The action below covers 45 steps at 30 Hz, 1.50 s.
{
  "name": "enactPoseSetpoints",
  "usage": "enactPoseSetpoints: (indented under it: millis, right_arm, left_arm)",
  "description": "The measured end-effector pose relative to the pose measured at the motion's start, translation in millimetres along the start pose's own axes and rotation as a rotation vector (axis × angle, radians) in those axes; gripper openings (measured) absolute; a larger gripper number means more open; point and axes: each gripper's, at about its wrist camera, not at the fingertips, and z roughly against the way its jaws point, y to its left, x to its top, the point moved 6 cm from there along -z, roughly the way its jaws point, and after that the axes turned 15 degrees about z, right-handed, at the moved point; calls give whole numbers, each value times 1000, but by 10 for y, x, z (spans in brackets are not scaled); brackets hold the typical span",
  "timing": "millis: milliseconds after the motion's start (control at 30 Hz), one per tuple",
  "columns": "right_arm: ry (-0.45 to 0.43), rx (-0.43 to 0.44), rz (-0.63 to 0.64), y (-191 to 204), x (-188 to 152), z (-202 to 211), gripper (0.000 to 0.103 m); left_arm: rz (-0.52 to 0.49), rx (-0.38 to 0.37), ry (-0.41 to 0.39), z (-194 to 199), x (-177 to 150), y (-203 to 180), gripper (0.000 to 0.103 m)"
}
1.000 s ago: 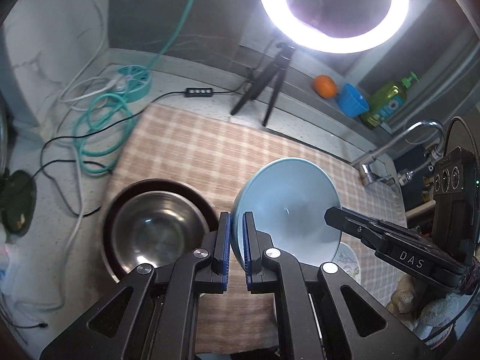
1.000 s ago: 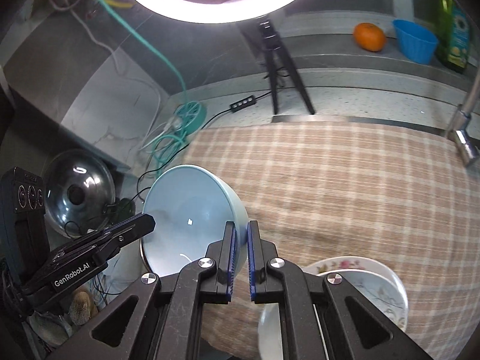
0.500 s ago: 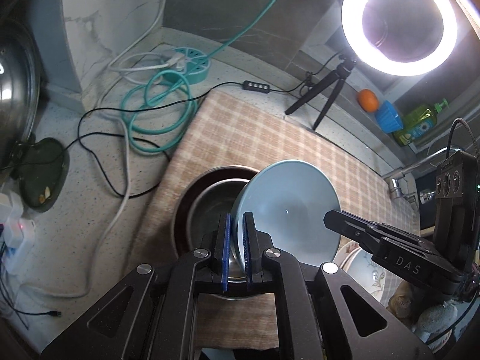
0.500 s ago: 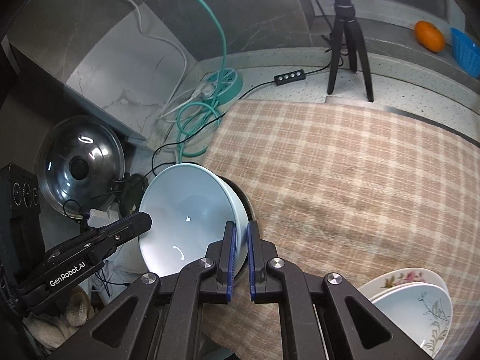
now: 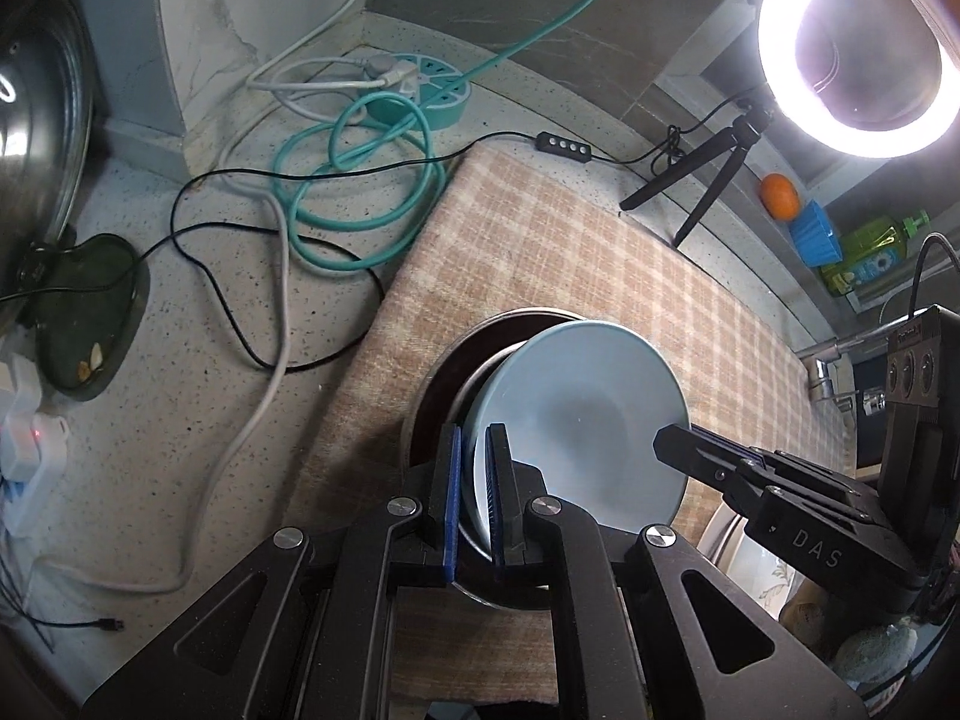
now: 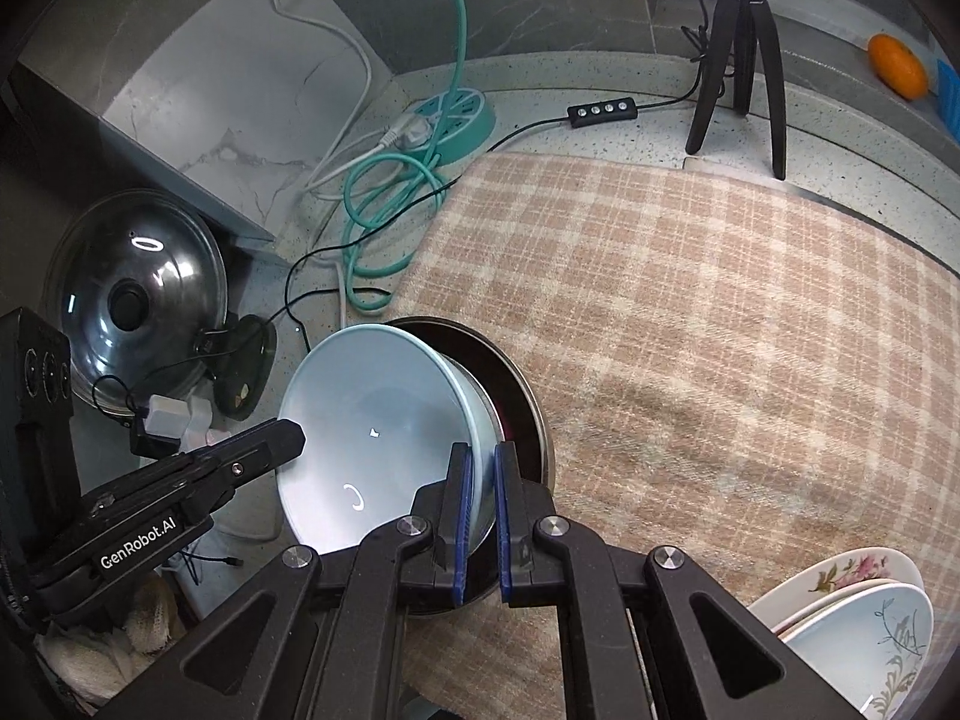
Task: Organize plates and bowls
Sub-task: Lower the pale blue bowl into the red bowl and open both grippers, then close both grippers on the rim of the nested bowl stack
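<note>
A light blue bowl (image 5: 585,414) sits in a steel bowl (image 5: 474,378) that rests in a dark brown dish (image 5: 456,360) on the plaid cloth. My left gripper (image 5: 474,492) straddles the blue bowl's left rim with its jaws a little apart. My right gripper (image 6: 478,510) straddles the opposite rim of the blue bowl (image 6: 372,420), jaws also slightly apart. The right gripper's body shows in the left wrist view (image 5: 798,516), and the left gripper's body in the right wrist view (image 6: 150,516).
Floral plates (image 6: 858,618) are stacked at the cloth's near right. A ring light on a tripod (image 5: 852,48), coiled teal cable (image 5: 360,180), power strip, glass pot lid (image 6: 132,294), orange (image 6: 897,66) and faucet (image 5: 828,360) surround the plaid cloth (image 6: 720,312).
Both grippers carried the blue bowl leftward and lowered it into the steel bowl. Their jaws have eased apart slightly on the rim.
</note>
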Motion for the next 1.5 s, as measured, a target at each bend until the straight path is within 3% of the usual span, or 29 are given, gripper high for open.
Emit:
enactPoseSetpoints:
  millis: [533,733,967,1200,1500]
  right_arm:
    - [28,-15,38,39,-17,-84,9]
    - [-6,-3,46,48,-9,13,16]
    - [-113,-4,23,-22,-22,312,21]
    - [-117,18,-61,-254,-157,341,21]
    - [-69,48,-88,-294,-211,163,21]
  left_arm:
    - [-6,4,14,-31,0,16,6]
    - [-6,-9,2,53,4,39,7]
    - [-18,-28,-87,319,32,140,10]
    - [40,-54,-10,144,18,364,10]
    - [62,-91,43,11,-30,350,10]
